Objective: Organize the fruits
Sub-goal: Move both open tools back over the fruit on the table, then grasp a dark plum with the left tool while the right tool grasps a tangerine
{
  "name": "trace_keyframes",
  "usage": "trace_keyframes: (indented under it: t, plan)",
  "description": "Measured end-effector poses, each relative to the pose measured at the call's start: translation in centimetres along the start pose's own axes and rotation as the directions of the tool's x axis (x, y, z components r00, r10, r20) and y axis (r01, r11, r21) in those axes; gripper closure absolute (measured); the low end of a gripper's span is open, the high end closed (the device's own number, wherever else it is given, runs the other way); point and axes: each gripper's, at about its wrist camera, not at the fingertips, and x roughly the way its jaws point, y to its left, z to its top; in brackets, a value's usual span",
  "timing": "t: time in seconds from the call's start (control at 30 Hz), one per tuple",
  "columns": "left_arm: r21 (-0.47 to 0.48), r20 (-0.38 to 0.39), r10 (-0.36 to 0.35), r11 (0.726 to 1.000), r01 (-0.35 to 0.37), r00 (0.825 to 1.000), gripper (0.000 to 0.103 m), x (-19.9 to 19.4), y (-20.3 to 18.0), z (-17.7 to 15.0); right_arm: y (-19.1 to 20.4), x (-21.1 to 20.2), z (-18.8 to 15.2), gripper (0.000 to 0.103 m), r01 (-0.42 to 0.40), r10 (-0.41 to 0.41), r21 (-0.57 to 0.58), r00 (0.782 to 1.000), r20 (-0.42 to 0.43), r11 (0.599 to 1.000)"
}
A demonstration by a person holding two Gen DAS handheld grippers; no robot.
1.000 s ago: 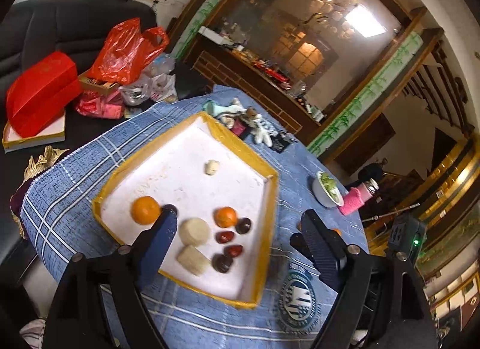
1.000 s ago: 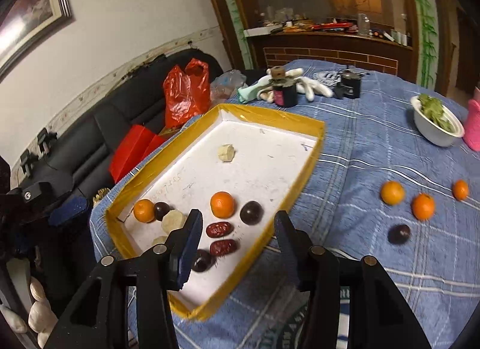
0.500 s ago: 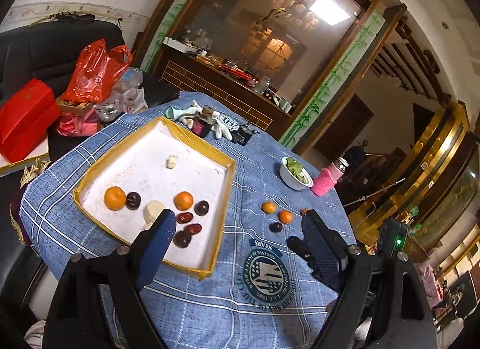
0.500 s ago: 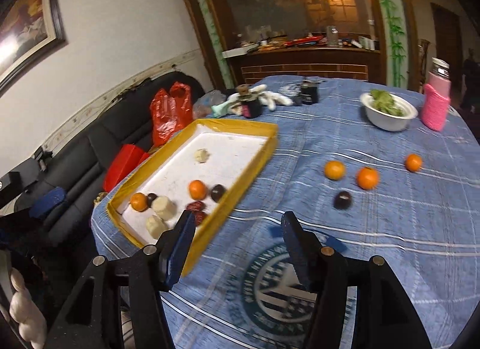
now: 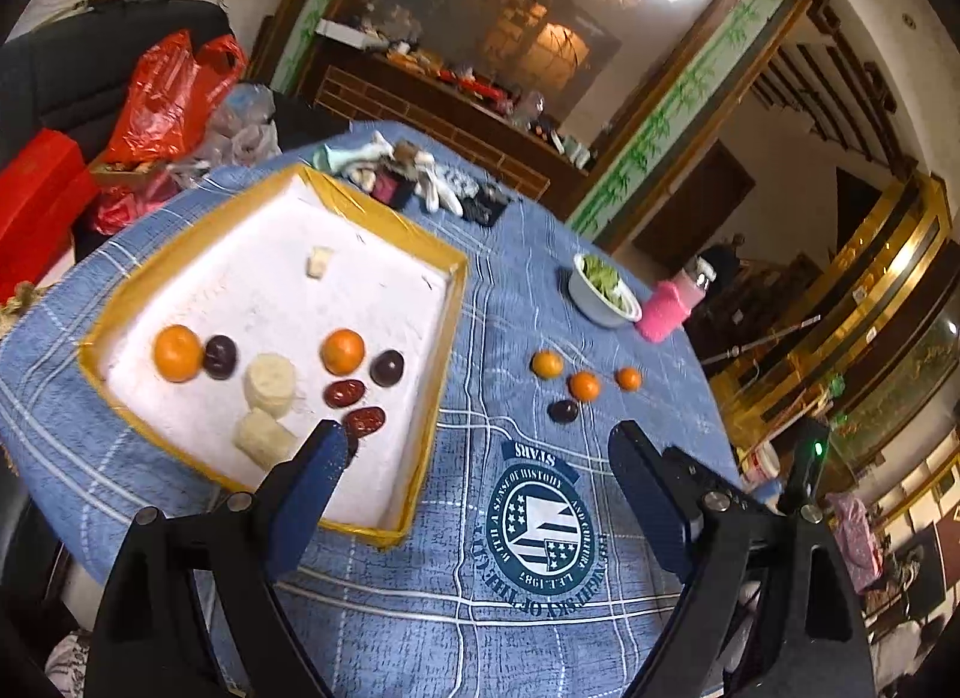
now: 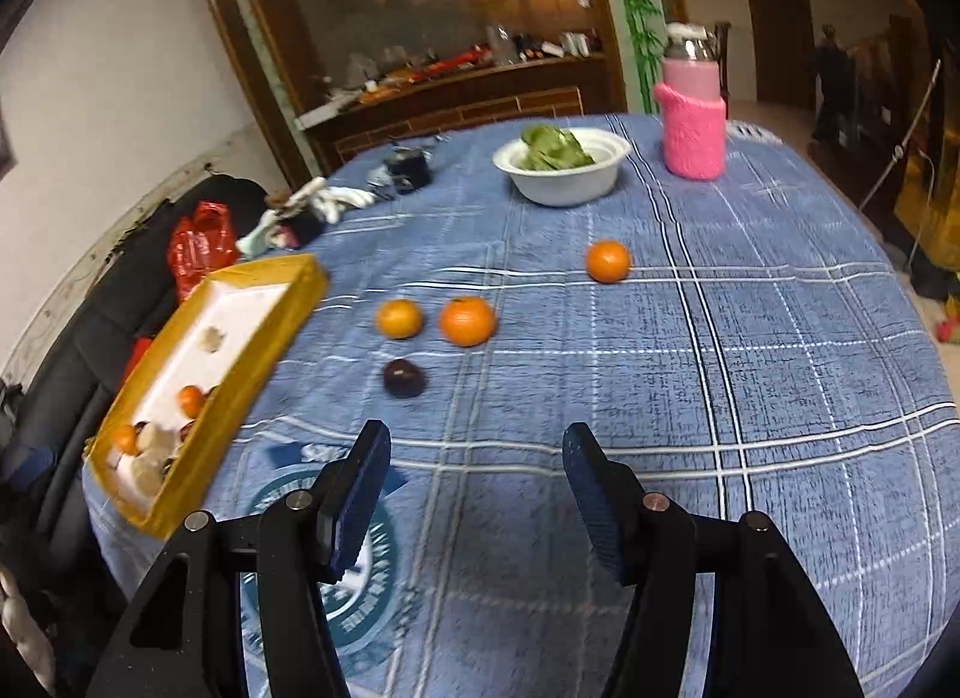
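Observation:
A yellow-rimmed white tray point(image 5: 456, 302) on the blue checked cloth holds two oranges point(image 5: 177, 352), two dark plums point(image 5: 387, 367), two red dates point(image 5: 344, 393) and pale peeled pieces point(image 5: 271, 383). To its right, three oranges point(image 6: 468, 321) and a dark plum point(image 6: 404, 378) lie loose on the cloth. My left gripper point(image 5: 477, 437) hovers over the tray's near right corner, its jaws opening with nothing between them. My right gripper point(image 6: 477, 435) is open and empty, just short of the loose plum. The tray point(image 6: 294, 308) lies at its left.
A white bowl of greens point(image 6: 564, 170) and a pink-sleeved bottle point(image 6: 693, 128) stand at the far side. White gloves and small dark items point(image 6: 336, 197) lie behind the tray. A red bag point(image 5: 174, 92) sits on a black sofa beyond the table's left edge.
My right gripper has swung from over the tray to the right, facing the loose fruit, and its jaws have widened. My left gripper has shifted right, bringing the loose fruit into view.

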Motion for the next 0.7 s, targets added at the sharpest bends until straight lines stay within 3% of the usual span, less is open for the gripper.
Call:
trace_keyframes:
  t: [0.37,0.57,0.67,0.7]
  plan:
    - [0.113,-0.119,0.013,0.994,0.001,0.993,0.015,6.0,-2.7,-0.3,1.3,8.2,4.7,0.038,-0.009,0.007,-0.038,0.998,-0.062,0.999]
    - [0.192,-0.187,0.05,0.981,-0.013,0.981,0.015,9.6,-5.3,-0.9,1.1,12.5,5.6,0.038,-0.028,0.025,-0.034,0.995,-0.099,0.999]
    - [0.237,-0.201,0.076,0.971,-0.027,0.977,0.015,11.4,-6.8,-1.1,0.8,13.3,5.0,0.049,-0.036,0.033,-0.031,0.995,-0.09,0.999]
    - [0.25,-0.21,0.082,0.968,-0.028,0.974,0.015,12.3,-7.4,-1.2,0.8,13.3,5.1,0.063,-0.042,0.038,-0.031,0.994,-0.098,0.999]
